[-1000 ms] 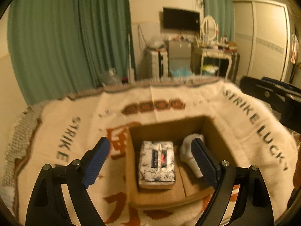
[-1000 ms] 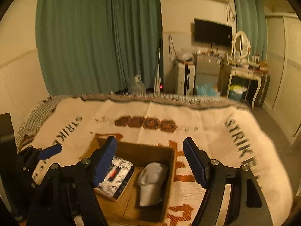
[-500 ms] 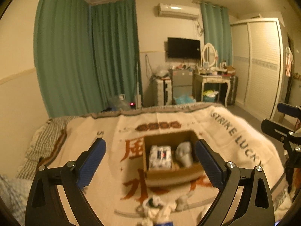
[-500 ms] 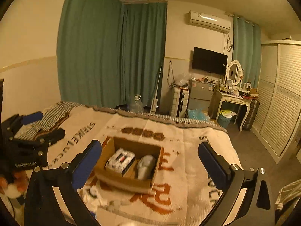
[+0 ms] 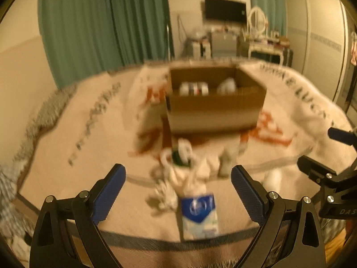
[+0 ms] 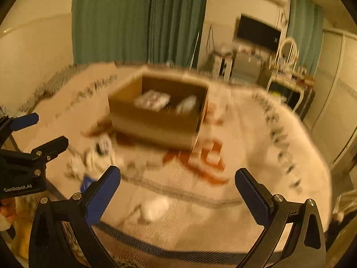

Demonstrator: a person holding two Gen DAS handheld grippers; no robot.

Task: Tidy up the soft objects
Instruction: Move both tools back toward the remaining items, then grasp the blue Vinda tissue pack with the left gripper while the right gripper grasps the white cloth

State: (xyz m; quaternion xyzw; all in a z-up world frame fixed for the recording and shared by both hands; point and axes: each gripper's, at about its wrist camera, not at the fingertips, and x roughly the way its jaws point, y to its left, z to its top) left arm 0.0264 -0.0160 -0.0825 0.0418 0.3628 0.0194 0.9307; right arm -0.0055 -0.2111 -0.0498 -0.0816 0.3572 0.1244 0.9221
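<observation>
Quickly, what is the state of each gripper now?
Left gripper: open, holding nothing.
Right gripper: open, holding nothing.

Dim warm amber light, heavy motion blur, fisheye bending at edges, dark vignette corners

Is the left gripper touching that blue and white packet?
Apart. The left wrist view shows the open left gripper with the packet lying untouched between its fingers.
</observation>
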